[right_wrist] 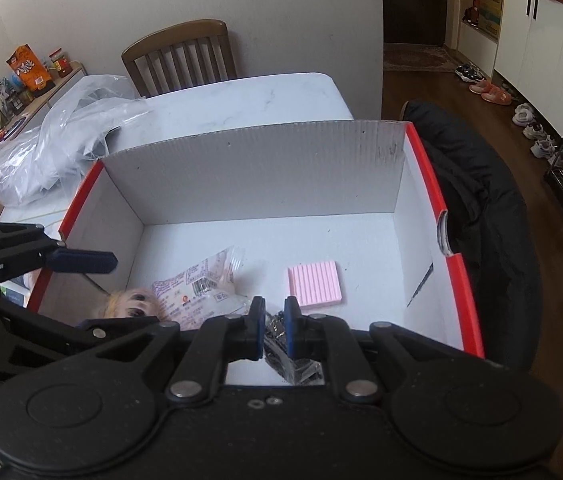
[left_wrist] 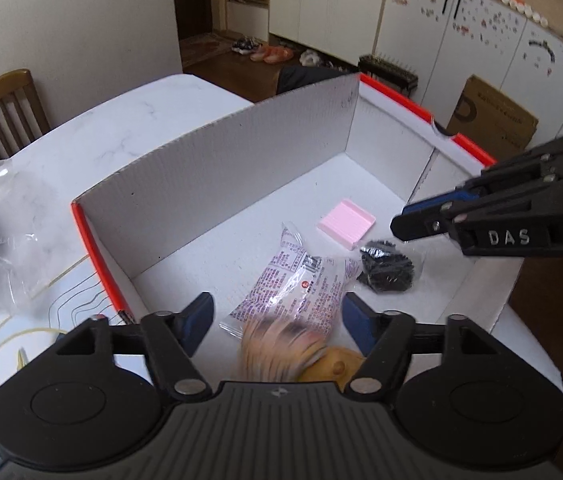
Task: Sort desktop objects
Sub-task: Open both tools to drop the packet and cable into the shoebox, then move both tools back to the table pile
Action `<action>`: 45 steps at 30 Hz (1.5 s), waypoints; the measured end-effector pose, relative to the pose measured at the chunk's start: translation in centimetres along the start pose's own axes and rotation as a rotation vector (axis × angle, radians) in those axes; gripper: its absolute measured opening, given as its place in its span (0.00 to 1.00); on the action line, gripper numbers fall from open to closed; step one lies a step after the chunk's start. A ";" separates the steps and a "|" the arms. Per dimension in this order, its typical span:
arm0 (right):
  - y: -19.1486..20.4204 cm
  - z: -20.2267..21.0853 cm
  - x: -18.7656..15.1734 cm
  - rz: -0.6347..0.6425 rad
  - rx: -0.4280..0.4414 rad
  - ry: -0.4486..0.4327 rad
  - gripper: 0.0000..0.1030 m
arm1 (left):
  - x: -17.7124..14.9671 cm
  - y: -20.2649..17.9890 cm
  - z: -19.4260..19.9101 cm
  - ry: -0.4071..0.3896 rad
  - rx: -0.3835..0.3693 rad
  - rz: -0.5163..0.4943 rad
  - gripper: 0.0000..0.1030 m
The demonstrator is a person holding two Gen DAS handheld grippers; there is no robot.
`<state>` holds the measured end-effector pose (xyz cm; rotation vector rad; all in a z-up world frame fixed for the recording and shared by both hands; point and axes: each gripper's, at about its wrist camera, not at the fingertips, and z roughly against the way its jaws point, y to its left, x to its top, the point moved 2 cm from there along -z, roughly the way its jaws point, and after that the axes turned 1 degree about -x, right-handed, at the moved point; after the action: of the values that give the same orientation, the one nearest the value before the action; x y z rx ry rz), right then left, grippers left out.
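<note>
The left tool [left_wrist: 277, 316] has its jaws spread wide, while the right tool [right_wrist: 273, 326] has its jaws nearly together.

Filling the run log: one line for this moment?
left hand-held gripper open over doll | right hand-held gripper nearly shut, empty | box holds packet, pink pad

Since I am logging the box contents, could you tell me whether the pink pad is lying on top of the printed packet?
No, the pink pad lies flat on the box floor, apart from the printed packet, with bare floor between them.
</note>
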<state>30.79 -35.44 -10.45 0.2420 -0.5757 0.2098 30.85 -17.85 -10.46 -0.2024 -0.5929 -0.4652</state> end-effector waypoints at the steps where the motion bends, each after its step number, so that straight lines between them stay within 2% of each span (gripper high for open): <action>1: 0.1 0.1 -0.1 0.002 0.004 -0.001 0.09 | -0.1 0.0 0.3 -0.012 -0.006 0.008 0.72; 4: 0.5 0.4 -0.3 0.014 0.012 -0.001 0.09 | -0.3 0.0 1.3 -0.046 -0.001 0.029 0.82; 10: 1.3 0.7 -0.4 0.025 0.023 -0.001 0.10 | -1.1 -0.2 3.5 -0.105 -0.002 0.075 0.82; 20: 2.4 1.4 -0.6 0.028 0.024 -0.005 0.13 | -1.9 -0.6 6.9 -0.202 0.039 0.044 0.82; 27: 3.8 2.0 -0.9 0.031 0.015 -0.018 0.25 | -2.9 0.5 9.2 -0.229 0.039 0.058 0.82; 34: 5.5 2.7 -1.0 0.025 0.017 -0.040 0.30 | -4.7 2.6 11.5 -0.250 0.041 0.086 0.82; 35: 5.9 2.8 -1.0 0.026 0.016 -0.044 0.33 | -5.0 2.9 11.8 -0.251 0.045 0.093 0.82; 38: 7.1 3.3 -0.9 0.031 0.017 -0.077 0.57 | -5.9 4.1 12.7 -0.265 0.065 0.105 0.82; 45: 10.8 4.1 -0.2 0.077 0.029 -0.125 0.61 | -7.7 7.1 14.9 -0.281 0.076 0.150 0.83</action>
<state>25.72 -26.33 -5.47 0.2627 -0.7069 0.2789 21.30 -4.16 -3.14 -0.2403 -0.8629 -0.2700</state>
